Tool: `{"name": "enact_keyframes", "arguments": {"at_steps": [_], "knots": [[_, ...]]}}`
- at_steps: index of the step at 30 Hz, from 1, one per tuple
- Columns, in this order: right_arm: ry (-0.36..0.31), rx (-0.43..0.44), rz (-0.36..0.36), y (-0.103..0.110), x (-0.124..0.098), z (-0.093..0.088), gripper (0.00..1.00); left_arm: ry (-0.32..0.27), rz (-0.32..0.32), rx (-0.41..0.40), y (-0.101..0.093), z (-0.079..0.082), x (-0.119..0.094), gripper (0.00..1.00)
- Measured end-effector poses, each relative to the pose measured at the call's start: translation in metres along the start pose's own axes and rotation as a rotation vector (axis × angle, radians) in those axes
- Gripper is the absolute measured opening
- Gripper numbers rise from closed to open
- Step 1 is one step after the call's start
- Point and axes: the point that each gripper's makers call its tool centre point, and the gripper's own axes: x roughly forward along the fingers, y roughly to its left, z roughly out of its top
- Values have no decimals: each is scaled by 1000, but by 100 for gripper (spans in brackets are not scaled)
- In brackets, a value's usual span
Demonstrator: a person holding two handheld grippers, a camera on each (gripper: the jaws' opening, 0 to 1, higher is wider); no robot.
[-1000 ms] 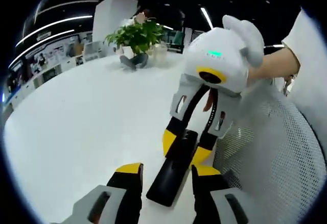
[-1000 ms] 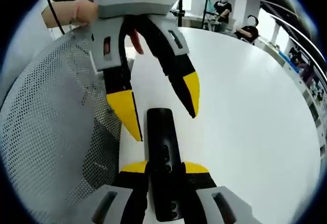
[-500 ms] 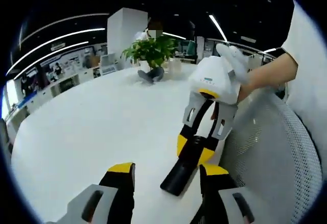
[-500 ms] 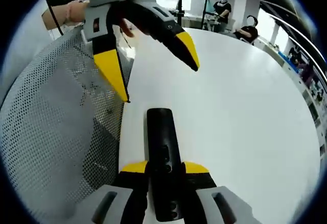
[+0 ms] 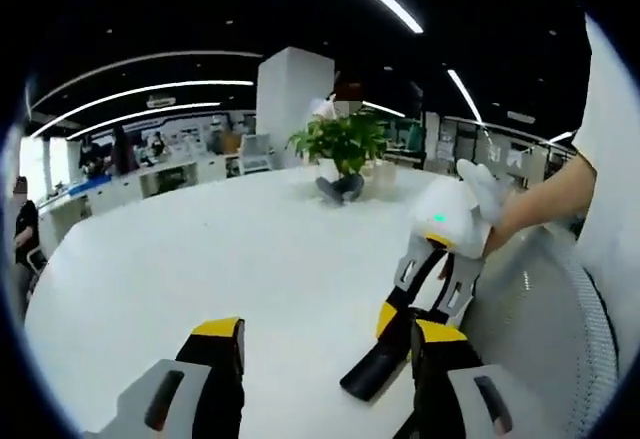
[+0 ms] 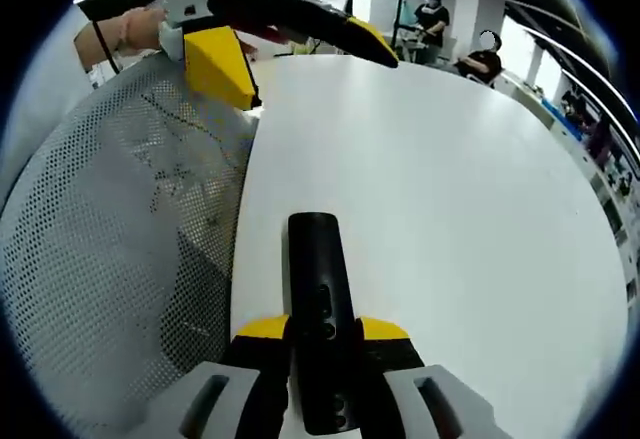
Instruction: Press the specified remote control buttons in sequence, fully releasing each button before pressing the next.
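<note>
One white worktop point(image 6: 450, 219) is carrying everything, with a mesh chair back point(image 6: 120, 259) sitting at its edge beside the right tongs. A potted plant point(image 5: 345, 149) is standing well away at the far side of the worktop.

The remote point(image 6: 322, 309) is lying flat near the chair-side edge. The right tongs point(image 6: 322, 331) are clamping it across its width at the near end, yellow pads touching both sides. Its long axis is running straight ahead along those jaws, so the free end is pointing away from the right hand. Button rows are showing on the top face, too blurred to tell which is which.

The left tongs point(image 5: 325, 344) are hanging with jaws wide apart, nothing between them. In the right gripper view they are sitting high at the top of frame point(image 6: 290, 34), well clear of the remote. From the left gripper view the remote point(image 5: 378, 367) is lying ahead and slightly right, its free end angled toward the left jaws, with the right tongs point(image 5: 415, 321) behind it.

My read: the right side is acting as the holder and the left is the presser. The next press needs the left tongs to come down onto the exposed top face, forward of the right pads. Risk: a tip landing off-axis could twist the remote in the clamp.
</note>
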Motion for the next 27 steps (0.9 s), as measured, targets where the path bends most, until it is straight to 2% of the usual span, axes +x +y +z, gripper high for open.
{"name": "enact_keyframes", "arguments": {"at_steps": [6, 10, 14, 27], "knots": [[2, 21, 0, -2, 0, 1, 21, -66, 67, -24, 10, 15, -11, 81], [6, 23, 8, -5, -1, 1, 21, -102, 69, -64, 10, 24, -14, 84], [21, -1, -1, -13, -2, 2, 21, -118, 85, -58, 11, 28, -15, 87], [57, -29, 25, -43, -1, 2, 21, -128, 135, -82, 19, 21, -21, 94]]}}
